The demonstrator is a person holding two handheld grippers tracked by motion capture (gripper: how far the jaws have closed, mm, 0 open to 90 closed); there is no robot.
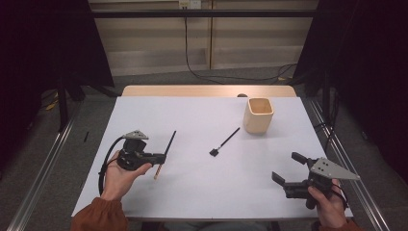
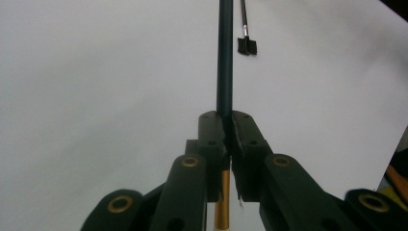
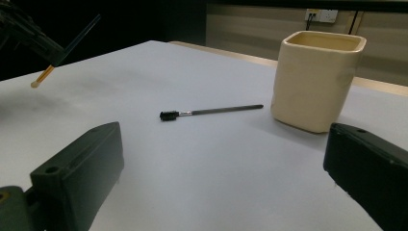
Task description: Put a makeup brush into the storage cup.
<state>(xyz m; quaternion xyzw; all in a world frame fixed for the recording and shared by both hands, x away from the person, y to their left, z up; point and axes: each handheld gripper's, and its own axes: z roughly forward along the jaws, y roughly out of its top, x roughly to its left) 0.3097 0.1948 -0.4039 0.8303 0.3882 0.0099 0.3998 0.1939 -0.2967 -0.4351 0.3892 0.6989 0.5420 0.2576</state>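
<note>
My left gripper (image 1: 161,156) hovers over the left half of the white table (image 1: 207,192), shut on a slim dark brush (image 1: 167,144) with a tan lower end. Along its own jaws the left gripper (image 2: 226,132) clamps that brush's handle (image 2: 224,57), which runs straight up and away. A second black brush (image 1: 225,143) lies flat mid-table, head toward me, also seen as a brush (image 2: 247,44) (image 3: 211,111). My right gripper (image 1: 287,167) stands open near the front right edge, and between its jaws (image 3: 226,163) there is nothing. The far left gripper (image 3: 53,53) holds its brush (image 3: 77,36) aloft.
A cream square cup (image 1: 259,115) stands upright at the back right of the table, the same cup (image 3: 315,82) beyond the lying brush. Cables run across the floor behind the table, and metal rails flank both sides.
</note>
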